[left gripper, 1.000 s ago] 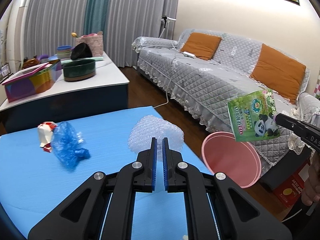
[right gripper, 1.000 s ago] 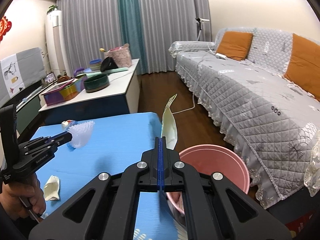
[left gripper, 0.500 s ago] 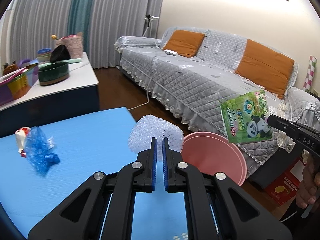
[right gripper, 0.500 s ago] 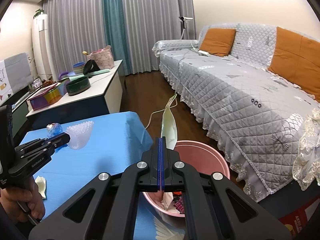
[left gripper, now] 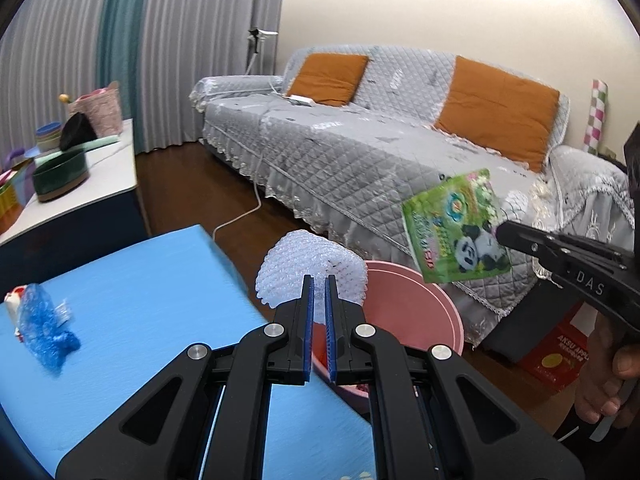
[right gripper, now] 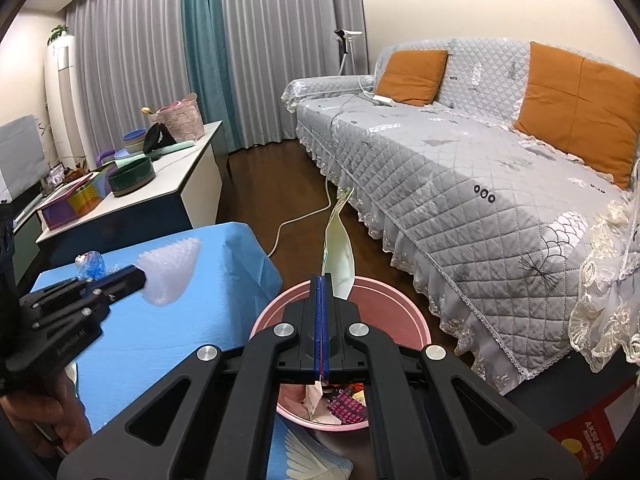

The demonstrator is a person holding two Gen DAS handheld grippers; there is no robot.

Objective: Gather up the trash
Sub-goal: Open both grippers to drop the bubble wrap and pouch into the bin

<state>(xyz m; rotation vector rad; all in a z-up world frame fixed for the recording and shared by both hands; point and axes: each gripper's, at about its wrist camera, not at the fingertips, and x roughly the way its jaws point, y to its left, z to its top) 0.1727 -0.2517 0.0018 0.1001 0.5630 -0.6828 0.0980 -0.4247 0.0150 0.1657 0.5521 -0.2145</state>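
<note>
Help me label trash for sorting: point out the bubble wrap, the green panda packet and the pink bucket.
bubble wrap [left gripper: 304, 264]: left wrist view, middle of the clear wad above the fingers.
green panda packet [left gripper: 456, 226]: left wrist view, printed front face.
pink bucket [right gripper: 384, 286]: right wrist view, far rim.

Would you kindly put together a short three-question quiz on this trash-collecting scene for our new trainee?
1. True or false: the left gripper is shut on the white bubble-wrap wad.
2. What does the right gripper hold? A) blue plastic bag B) green panda-print packet C) red carton
3. Fill in: the round pink plastic basin beside the blue-covered table already holds ____.

Key: 1. True. 2. B, the green panda-print packet; the crumpled blue plastic bag lies on the table. 3. Trash, a few wrappers.
</note>
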